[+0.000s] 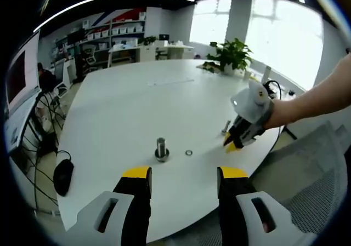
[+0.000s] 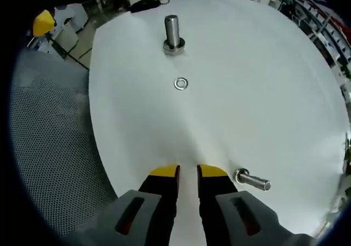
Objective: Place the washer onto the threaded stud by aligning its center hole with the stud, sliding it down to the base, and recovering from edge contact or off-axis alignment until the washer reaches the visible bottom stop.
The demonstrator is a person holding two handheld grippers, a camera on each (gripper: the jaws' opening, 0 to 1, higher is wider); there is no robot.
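A steel threaded stud (image 1: 161, 148) stands upright on the white round table (image 1: 137, 103). The small washer (image 1: 188, 153) lies flat just to its right. My left gripper (image 1: 185, 173) is open and empty, hanging near the table's edge short of the stud. My right gripper (image 1: 235, 142), held by a hand, hovers low over the table to the right of the washer. In the right gripper view the stud (image 2: 173, 33) and washer (image 2: 181, 83) lie straight ahead. The right gripper (image 2: 188, 172) has a narrow gap between its jaws with nothing in it. The left gripper (image 2: 66, 6) shows at top left.
A second bolt (image 2: 252, 180) lies on its side just right of the right jaw, also seen as the bolt (image 1: 225, 127). A mesh chair (image 2: 49, 147) sits below the table edge. A potted plant (image 1: 233, 54) stands at the far rim. A black mouse (image 1: 63, 176) lies off the table's left.
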